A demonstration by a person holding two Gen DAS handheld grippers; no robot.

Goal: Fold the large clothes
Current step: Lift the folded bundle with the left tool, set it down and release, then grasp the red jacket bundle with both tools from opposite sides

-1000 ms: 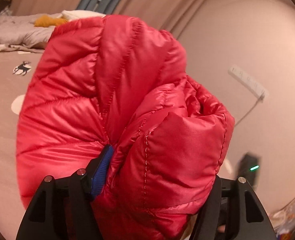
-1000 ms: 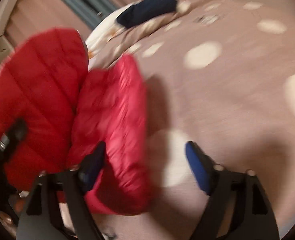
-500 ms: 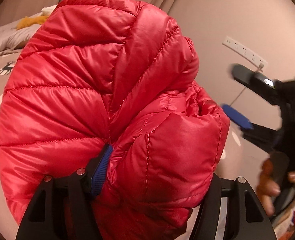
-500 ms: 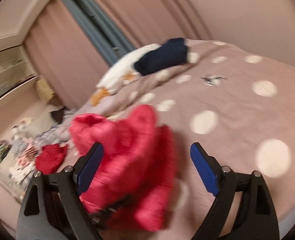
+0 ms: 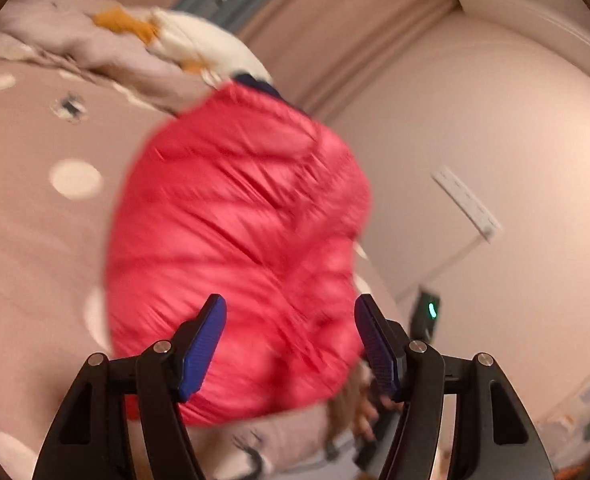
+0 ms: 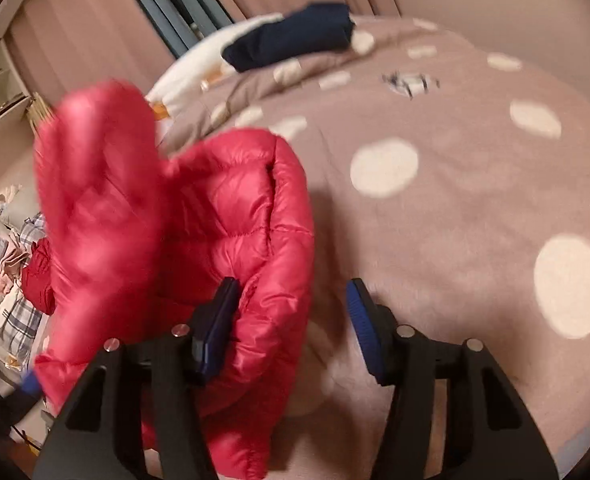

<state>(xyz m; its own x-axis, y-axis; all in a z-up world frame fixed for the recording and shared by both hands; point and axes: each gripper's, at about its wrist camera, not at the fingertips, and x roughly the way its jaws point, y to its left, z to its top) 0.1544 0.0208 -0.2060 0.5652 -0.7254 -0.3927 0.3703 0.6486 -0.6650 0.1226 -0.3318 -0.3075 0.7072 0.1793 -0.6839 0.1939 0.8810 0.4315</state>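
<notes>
Left wrist view: red quilted puffer jacket point(image 5: 239, 248) is seen bundled and blurred ahead of the left gripper point(image 5: 291, 344), from 12 to 10 o'clock of the jaws, over the pink bedspread with cream dots point(image 5: 27, 240).
Left tongs: blue pads stand apart with red fabric filling the gap; whether the pads press on it cannot be told through the blur.
Right tongs: right gripper point(image 6: 291, 320) jaws have just been closing; the left pad is laid against a jacket fold, the right pad stands clear over the bedspread, so nothing is clamped yet.
Jacket place: lifted in a bunch at the bed's edge, at 9 to 11 o'clock in the right wrist view, partly resting on the bedspread.
Long axis: judged to run from 6 toward 12 o'clock in the left wrist view; which end is collar or hem cannot be told.
Step in hand: a second hold on the jacket is being sought, by judgement.
Doing it well: a single hem or edge layer should be taken, not the whole puffy roll; the fold should be centred between the pads before closing, then the garment spread flat.
Background: folded navy garment point(image 6: 295, 40) lies at 12 o'clock, well apart.
</notes>
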